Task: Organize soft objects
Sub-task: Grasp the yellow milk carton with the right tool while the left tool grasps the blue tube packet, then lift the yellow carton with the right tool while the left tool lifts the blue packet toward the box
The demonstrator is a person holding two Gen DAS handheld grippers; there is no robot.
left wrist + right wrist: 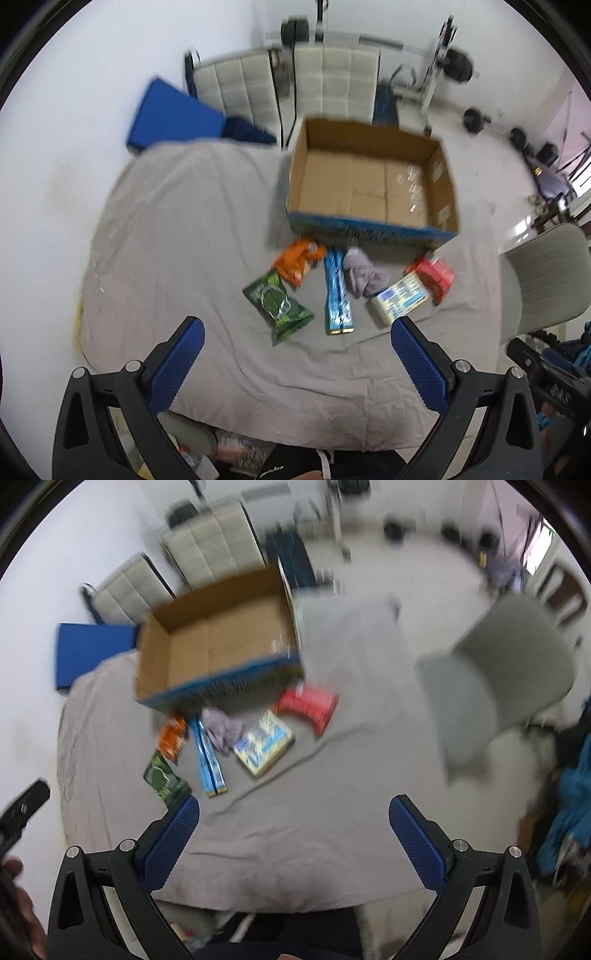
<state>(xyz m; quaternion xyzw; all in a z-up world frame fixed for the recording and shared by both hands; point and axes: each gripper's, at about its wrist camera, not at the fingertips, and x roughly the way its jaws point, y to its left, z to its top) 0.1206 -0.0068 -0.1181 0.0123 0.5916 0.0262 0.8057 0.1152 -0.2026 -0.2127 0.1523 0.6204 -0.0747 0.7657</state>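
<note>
Several soft items lie on the grey-clothed table (184, 221) in front of an empty cardboard box (369, 181): a green pouch (279, 304), an orange pouch (297, 262), a long blue packet (337, 291), a crumpled lilac cloth (364, 275), a white-and-blue pack (400, 297) and a red pack (434, 275). My left gripper (297, 328) hovers open above the table's near half, holding nothing. The right wrist view is blurred and shows the same box (218, 642), green pouch (164, 779), blue packet (208, 758), white-and-blue pack (264, 744) and red pack (308, 703). My right gripper (293, 808) is open and holds nothing.
Two white padded chairs (321, 79) and a blue mat (173, 114) stand behind the table. A grey chair (546, 280) is at the table's right side. Gym equipment (447, 55) lines the far wall. A hand (14, 904) shows at the right wrist view's lower left.
</note>
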